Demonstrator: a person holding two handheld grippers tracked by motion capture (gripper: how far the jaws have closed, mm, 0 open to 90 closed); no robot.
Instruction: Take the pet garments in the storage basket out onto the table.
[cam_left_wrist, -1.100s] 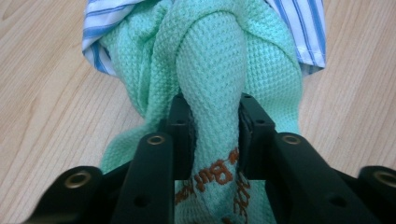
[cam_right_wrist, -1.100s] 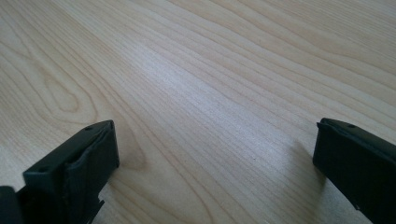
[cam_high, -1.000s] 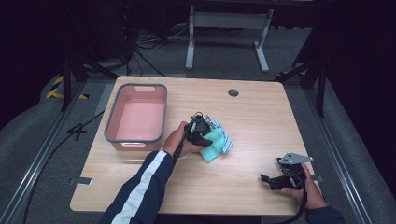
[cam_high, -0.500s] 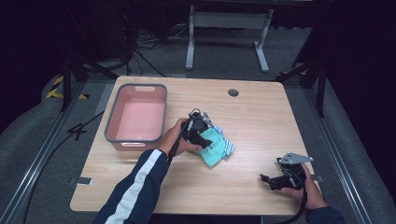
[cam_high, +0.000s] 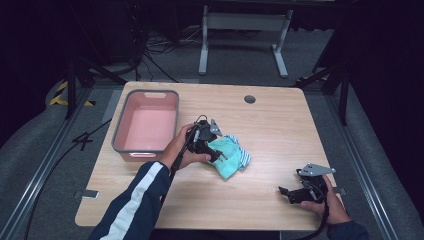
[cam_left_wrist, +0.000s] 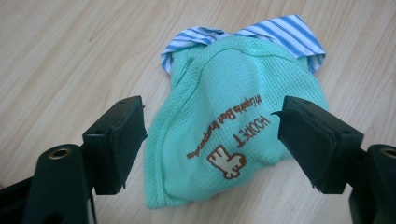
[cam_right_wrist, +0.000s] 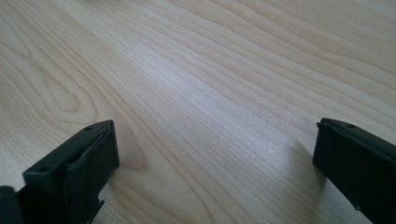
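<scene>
Wooden table (cam_high: 280, 125), mint mesh garment (cam_left_wrist: 224, 126) (striped trim) between wide-spread left hand-held gripper (cam_left_wrist: 210, 140) jaws.

The high view looks forward and down from above the person's side of the wooden table (cam_high: 280, 130), far enough back to take in the whole tabletop, all four edges and the dark floor around it. The left gripper view sits very close over the middle of the table, looking along its own two black jaws at a green garment (cam_left_wrist: 229, 126) lying between them; the same garment (cam_high: 229, 156) appears small at the table's centre in the high view. The right gripper view looks low and close across bare wood grain near the table's near right corner, a patch the high view also covers.
</scene>
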